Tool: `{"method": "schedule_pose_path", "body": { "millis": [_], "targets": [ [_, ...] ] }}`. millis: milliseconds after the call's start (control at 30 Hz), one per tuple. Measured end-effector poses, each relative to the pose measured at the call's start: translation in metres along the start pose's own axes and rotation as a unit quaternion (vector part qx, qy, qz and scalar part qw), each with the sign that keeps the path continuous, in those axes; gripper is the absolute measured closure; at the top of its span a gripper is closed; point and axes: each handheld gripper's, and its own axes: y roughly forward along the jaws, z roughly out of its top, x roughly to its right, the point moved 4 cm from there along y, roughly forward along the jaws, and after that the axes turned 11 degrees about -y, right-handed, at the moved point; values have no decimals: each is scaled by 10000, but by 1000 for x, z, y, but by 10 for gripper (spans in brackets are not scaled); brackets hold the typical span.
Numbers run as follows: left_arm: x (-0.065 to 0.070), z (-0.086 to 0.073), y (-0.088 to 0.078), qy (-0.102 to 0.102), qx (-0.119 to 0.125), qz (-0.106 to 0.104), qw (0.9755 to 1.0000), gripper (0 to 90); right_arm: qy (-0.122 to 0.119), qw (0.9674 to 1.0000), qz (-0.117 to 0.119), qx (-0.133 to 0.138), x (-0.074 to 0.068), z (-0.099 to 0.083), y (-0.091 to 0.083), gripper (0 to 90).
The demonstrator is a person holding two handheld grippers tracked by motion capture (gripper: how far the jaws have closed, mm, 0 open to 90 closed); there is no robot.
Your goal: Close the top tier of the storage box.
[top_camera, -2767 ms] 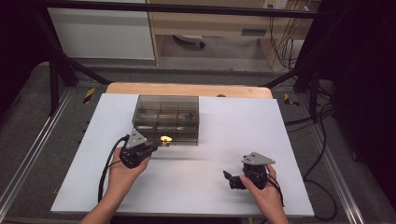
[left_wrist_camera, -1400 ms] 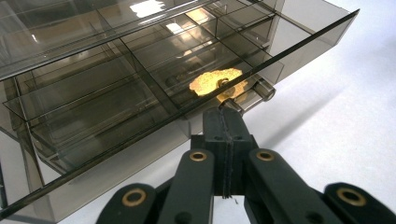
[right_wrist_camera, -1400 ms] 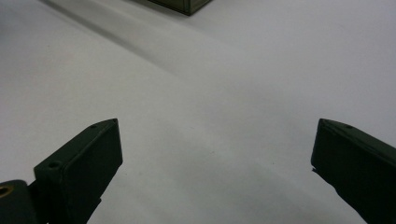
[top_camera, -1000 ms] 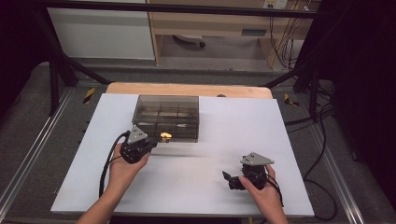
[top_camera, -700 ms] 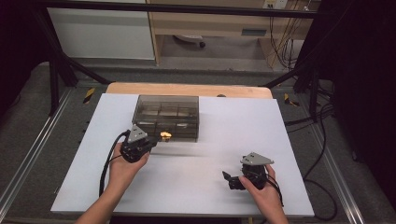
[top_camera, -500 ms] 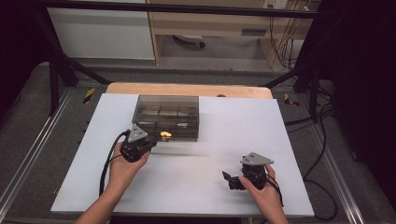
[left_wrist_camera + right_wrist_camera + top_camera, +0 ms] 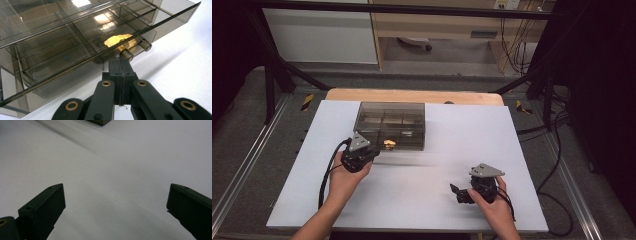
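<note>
A smoky transparent compartment box [image 7: 390, 125] stands at the back middle of the white table [image 7: 447, 150]. A small yellow item [image 7: 388, 144] lies in a front compartment. My left gripper [image 7: 375, 151] is at the box's front edge. In the left gripper view its jaws are pressed together, and the left gripper [image 7: 119, 61] tips touch the box [image 7: 62, 47] rim by two small clear cylinders, just below the yellow item [image 7: 117, 40]. I cannot tell whether anything thin is pinched. My right gripper [image 7: 456, 192] rests at the front right, open, and the right gripper [image 7: 115, 200] has bare table between its jaws.
A wooden tabletop edge [image 7: 412, 95] shows behind the white surface. Black frame bars [image 7: 277, 70] and cables [image 7: 557, 150] flank the table. The table's front edge lies just behind both hands.
</note>
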Motion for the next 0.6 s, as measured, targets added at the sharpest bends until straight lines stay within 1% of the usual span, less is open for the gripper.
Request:
{"method": "schedule_pose_path", "body": {
  "millis": [600],
  "targets": [
    [-1,1,4,-30,-1,19,10000,898,-11,10000,11,6,0,0,0,28]
  ]
}}
